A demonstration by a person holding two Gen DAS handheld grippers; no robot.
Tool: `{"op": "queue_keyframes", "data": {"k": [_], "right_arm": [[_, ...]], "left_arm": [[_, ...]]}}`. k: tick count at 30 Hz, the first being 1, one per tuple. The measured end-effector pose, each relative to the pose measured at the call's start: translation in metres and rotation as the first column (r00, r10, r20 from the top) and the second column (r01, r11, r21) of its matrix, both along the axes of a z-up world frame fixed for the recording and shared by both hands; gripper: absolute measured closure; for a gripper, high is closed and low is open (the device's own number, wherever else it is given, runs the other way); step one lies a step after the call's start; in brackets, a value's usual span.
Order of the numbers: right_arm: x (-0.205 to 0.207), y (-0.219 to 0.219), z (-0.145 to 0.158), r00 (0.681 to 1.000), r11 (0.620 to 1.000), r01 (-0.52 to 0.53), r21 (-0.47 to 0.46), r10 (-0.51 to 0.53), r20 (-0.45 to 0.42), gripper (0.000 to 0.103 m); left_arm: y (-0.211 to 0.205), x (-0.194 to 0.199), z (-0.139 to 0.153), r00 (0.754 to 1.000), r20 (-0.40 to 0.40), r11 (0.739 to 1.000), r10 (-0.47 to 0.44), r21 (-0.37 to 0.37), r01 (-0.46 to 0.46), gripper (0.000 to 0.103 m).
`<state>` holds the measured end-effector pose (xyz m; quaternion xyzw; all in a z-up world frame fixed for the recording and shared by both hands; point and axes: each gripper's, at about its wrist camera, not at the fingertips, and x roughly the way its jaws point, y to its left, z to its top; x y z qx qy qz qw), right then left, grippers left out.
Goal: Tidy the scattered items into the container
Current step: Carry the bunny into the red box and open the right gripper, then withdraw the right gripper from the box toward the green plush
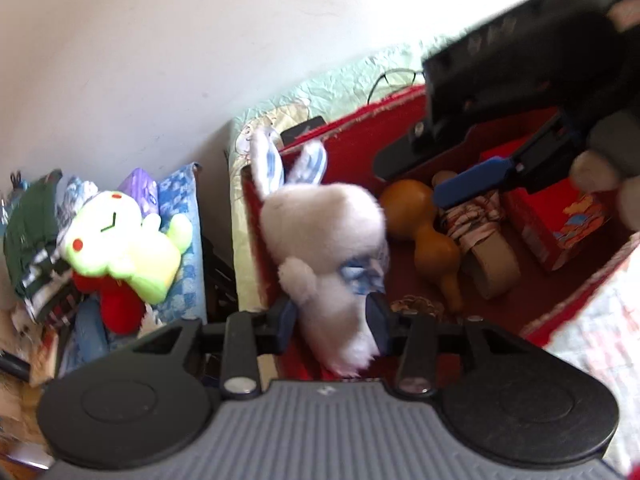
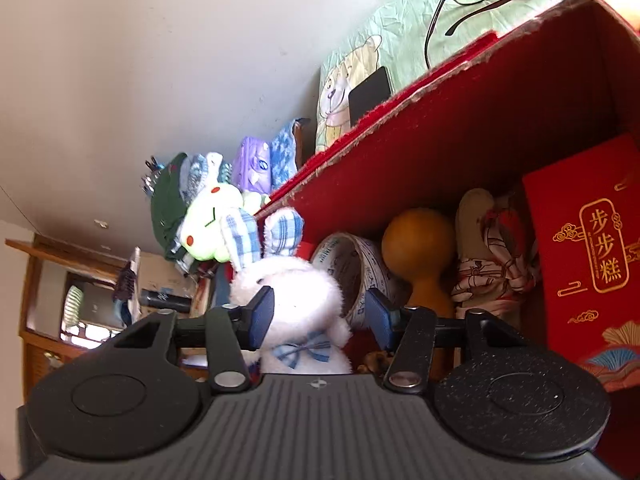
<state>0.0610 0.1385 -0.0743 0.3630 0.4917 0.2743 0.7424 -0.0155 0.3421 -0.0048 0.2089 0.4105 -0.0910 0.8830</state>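
A white plush rabbit with blue checked ears hangs over the near left corner of the red box. My left gripper is shut on the rabbit's lower body. In the right wrist view the rabbit sits between the pads of my right gripper, which is wide open around its head. The right gripper also shows in the left wrist view, above the box. Inside the box lie a brown gourd, a tape roll, a wrapped bundle and a red carton.
A green and yellow plush lies on a pile of cloth left of the box. Glasses and a black phone lie on the green bedding behind the box. A wooden shelf stands at the far left.
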Motion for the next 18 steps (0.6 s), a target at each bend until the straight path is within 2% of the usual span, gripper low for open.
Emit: {"op": "queue_keyframes", "data": {"k": [1,6,11,14,18], "right_arm": [[0.002,0.007,-0.004,1.0,1.0,-0.014,0.001,0.014,-0.007,0.06],[-0.001,0.024,-0.007,0.998,0.998,-0.059,-0.012,0.059,0.003,0.06],[-0.008,0.016,0.001,0.998,0.999,-0.051,-0.001,0.051,0.028,0.06],[-0.022,0.005,0.017,0.992,0.997,-0.061,-0.036,0.065,0.111,0.059],[-0.048,-0.021,0.039,0.964,0.995,-0.059,-0.081,0.078,0.253,0.059]], "left_arm": [[0.001,-0.003,0.002,1.0,0.004,1.0,0.007,-0.015,-0.006,0.056],[0.006,-0.008,0.003,0.999,0.023,0.999,0.032,-0.035,-0.031,0.056],[0.002,-0.012,0.007,0.997,0.028,0.995,0.067,-0.078,-0.064,0.056],[-0.005,-0.013,0.007,0.995,0.027,0.99,0.097,-0.101,-0.094,0.055],[-0.02,-0.016,0.013,0.994,0.038,0.981,0.101,-0.17,-0.093,0.054]]}}
